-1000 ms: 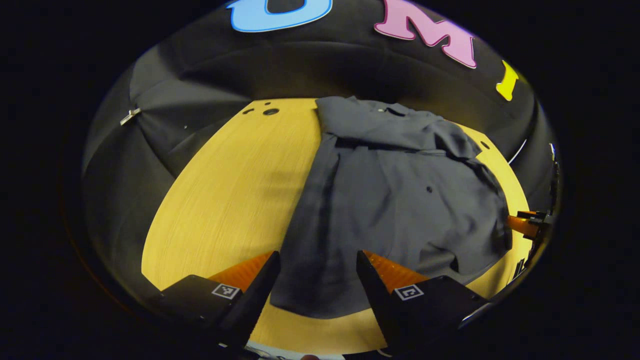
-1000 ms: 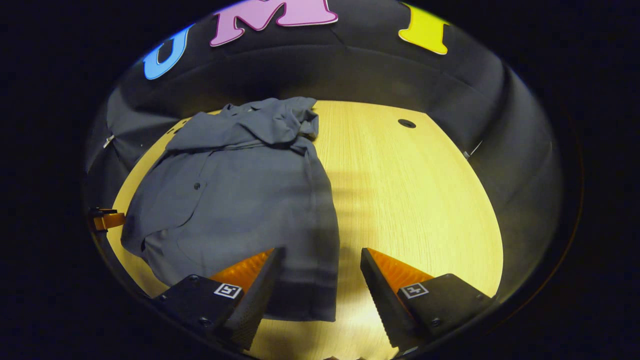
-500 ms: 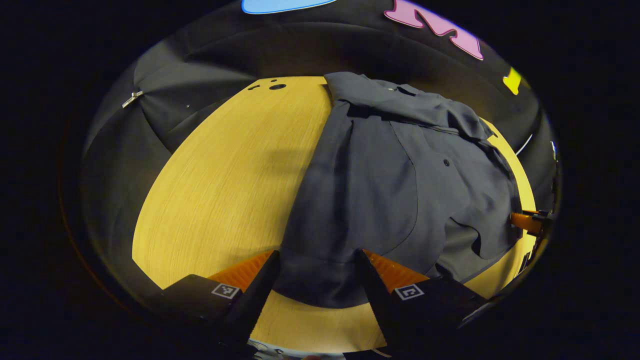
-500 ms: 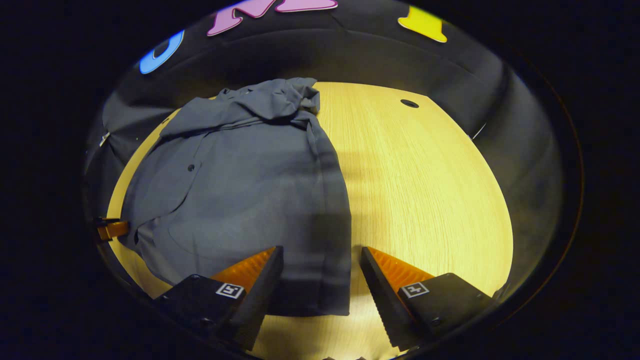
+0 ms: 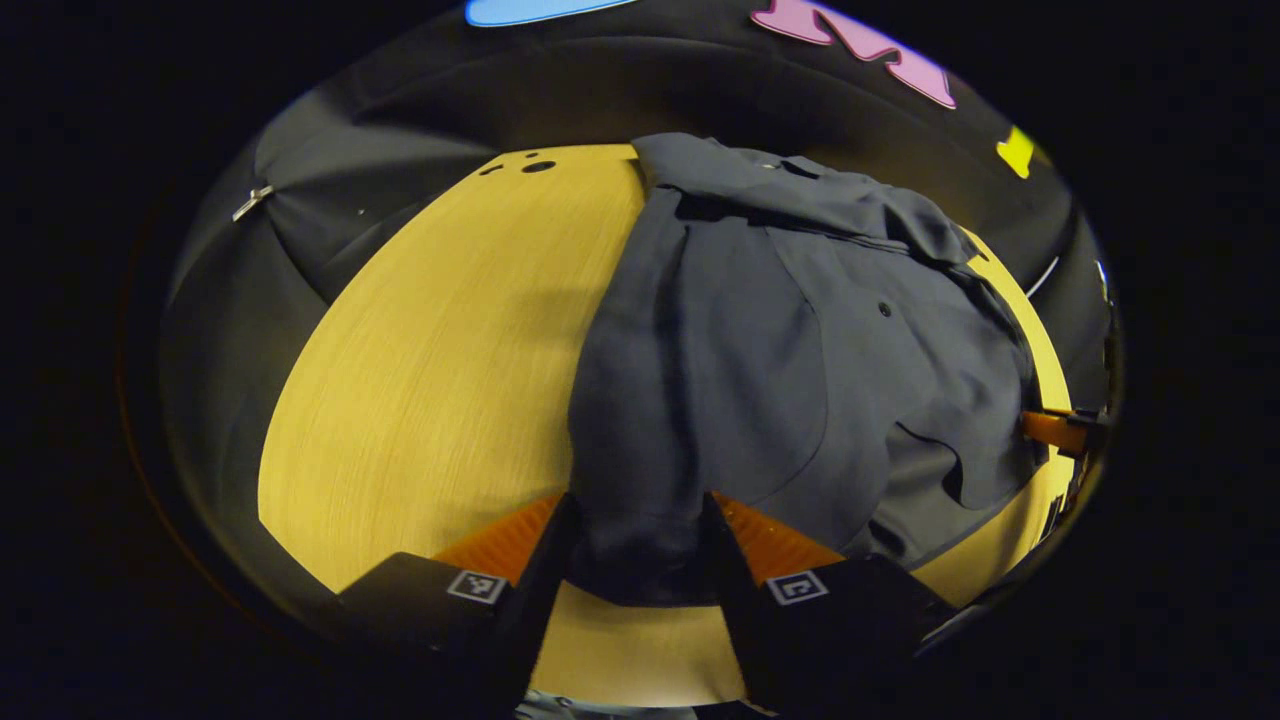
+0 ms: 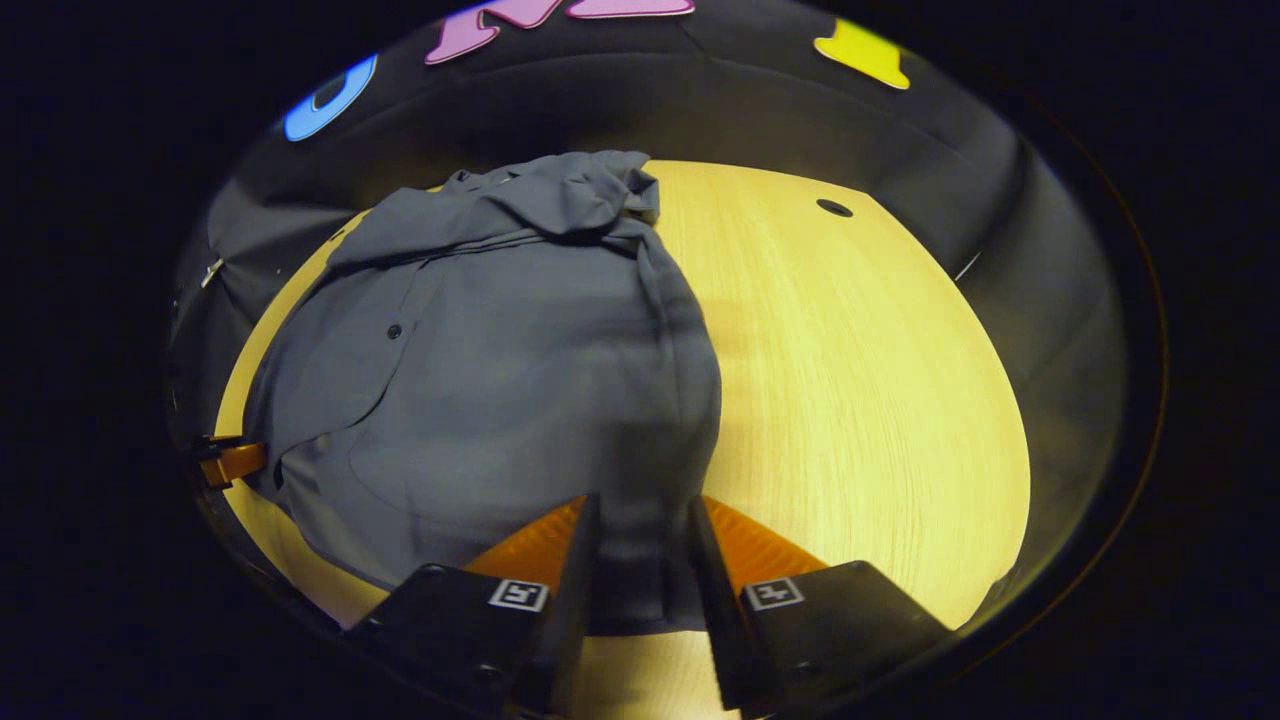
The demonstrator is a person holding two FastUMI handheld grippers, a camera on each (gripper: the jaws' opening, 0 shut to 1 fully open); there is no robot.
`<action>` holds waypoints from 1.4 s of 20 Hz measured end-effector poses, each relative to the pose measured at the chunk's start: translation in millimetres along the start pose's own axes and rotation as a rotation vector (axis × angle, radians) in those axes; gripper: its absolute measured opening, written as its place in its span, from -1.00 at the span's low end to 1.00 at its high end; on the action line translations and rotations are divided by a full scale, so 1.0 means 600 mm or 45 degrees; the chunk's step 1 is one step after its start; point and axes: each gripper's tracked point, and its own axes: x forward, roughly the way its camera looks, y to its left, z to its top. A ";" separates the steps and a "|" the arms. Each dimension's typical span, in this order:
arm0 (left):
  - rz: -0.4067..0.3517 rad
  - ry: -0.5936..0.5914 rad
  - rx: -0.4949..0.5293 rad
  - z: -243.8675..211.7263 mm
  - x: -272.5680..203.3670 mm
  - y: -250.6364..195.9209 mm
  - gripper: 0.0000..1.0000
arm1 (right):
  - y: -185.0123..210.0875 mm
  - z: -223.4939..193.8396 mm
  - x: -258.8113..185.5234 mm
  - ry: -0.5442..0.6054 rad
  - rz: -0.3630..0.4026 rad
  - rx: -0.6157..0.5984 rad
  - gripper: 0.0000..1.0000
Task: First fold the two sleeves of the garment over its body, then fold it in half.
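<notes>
Item: grey garment [image 5: 800,360] on wooden desk [image 5: 430,360], hem gripped by both tools.

Left tool [image 5: 636,545]: fingers narrowed onto the near hem at the garment's left corner, cloth pinched between them. Right tool [image 6: 643,560]: fingers narrowed likewise onto the near hem at the garment's right corner, cloth bunched between them. Garment: button-front shirt, spread flat over the middle of the desk, collar end far, at the desk's back edge; sleeves lying folded in across the upper body, fabric rumpled near the collar; one button [image 6: 393,331] visible on the placket. Desk: pale wood grain, a round hole [image 6: 834,208] near its far right corner. Black cloth wall [image 6: 760,120] behind.
</notes>
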 end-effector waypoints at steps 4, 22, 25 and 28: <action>-0.014 -0.025 0.043 0.001 -0.001 -0.027 -0.42 | 0.018 -0.003 0.000 0.023 0.013 -0.019 -0.72; -0.163 -0.187 -0.113 0.104 -0.075 -0.031 -0.89 | 0.049 0.090 -0.053 -0.045 0.033 0.098 -0.89; -0.176 -0.214 -0.182 0.142 -0.089 -0.026 -0.89 | 0.062 0.128 -0.061 -0.096 0.049 0.091 -0.89; -0.183 -0.275 -0.192 0.190 -0.103 -0.021 -0.89 | 0.070 0.175 -0.064 -0.155 0.058 0.076 -0.90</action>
